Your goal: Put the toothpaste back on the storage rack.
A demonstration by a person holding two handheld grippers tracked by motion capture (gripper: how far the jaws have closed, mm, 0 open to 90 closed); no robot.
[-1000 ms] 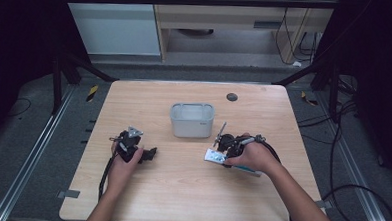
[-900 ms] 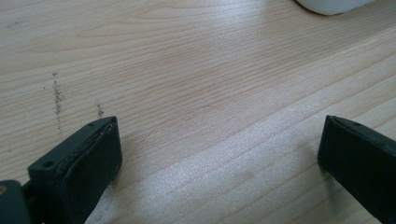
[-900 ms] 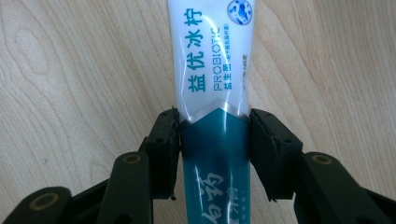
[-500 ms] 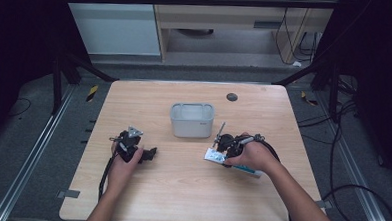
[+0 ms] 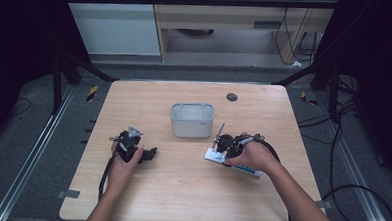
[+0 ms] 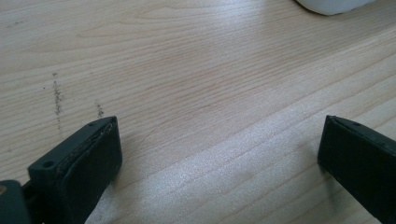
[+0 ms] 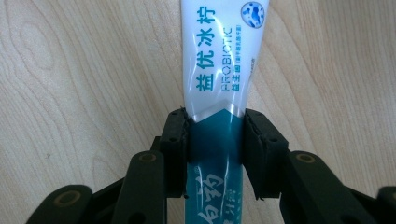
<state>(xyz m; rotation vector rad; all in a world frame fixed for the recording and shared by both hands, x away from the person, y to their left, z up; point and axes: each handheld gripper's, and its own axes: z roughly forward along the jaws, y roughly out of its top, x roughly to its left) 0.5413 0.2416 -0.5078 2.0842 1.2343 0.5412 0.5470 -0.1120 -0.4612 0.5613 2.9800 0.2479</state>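
The right gripper [image 7: 215, 154] has just been closing its jaws, and both pads now press the sides of a white-and-teal tube [image 7: 219, 70] that lies flat on the wooden table [image 5: 180, 190], reaching away from the jaws. The left gripper [image 6: 219, 154] rests on the table well apart from it, jaws wide open with bare wood between them. Beyond both, roughly midway between them, stands a white tub [image 5: 192, 119].

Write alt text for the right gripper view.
Right gripper clamps a white and teal tube between its two black fingers, which have just been closing on it. The tube lies on a pale wooden table, pointing away from the camera.
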